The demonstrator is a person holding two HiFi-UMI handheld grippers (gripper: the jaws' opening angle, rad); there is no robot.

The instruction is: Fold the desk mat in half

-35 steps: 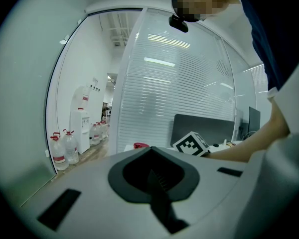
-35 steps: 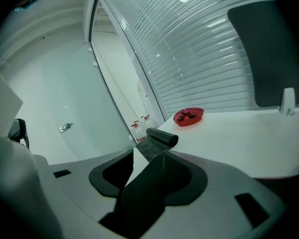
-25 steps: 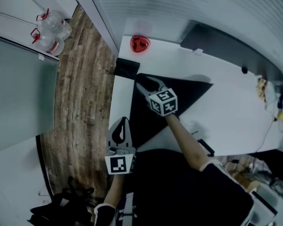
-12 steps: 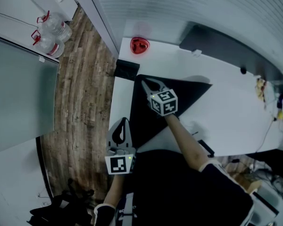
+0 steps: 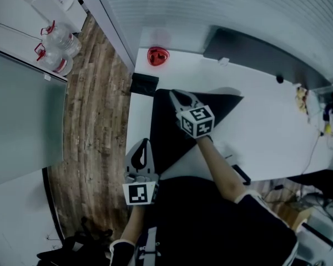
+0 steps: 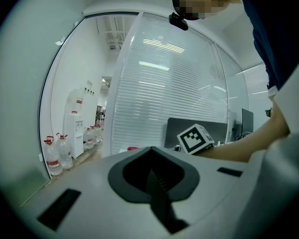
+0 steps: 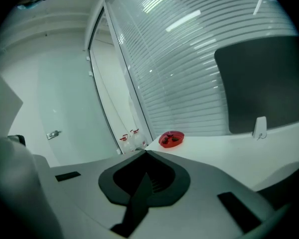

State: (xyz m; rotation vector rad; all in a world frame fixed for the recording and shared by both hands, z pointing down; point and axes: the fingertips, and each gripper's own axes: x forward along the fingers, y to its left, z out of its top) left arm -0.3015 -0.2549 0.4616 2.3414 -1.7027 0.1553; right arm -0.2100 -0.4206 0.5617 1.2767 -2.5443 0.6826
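Desk mat: black, lying in a triangle on the white desk
Right gripper: over the mat, jaws just closed together; mat edge possibly pinched, unclear
Left gripper: jaws together, beside the mat's near corner

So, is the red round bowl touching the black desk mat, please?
Apart: the head view shows white desk between red round bowl and black desk mat.

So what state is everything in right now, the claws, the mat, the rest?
Desk mat: lying on the desk, fold unclear.
Right claw: just closed, shut over the mat; grip unclear.
Left claw: shut, empty.
Red bowl: upright, small dark bits inside.
Water bottles: upright, capped.
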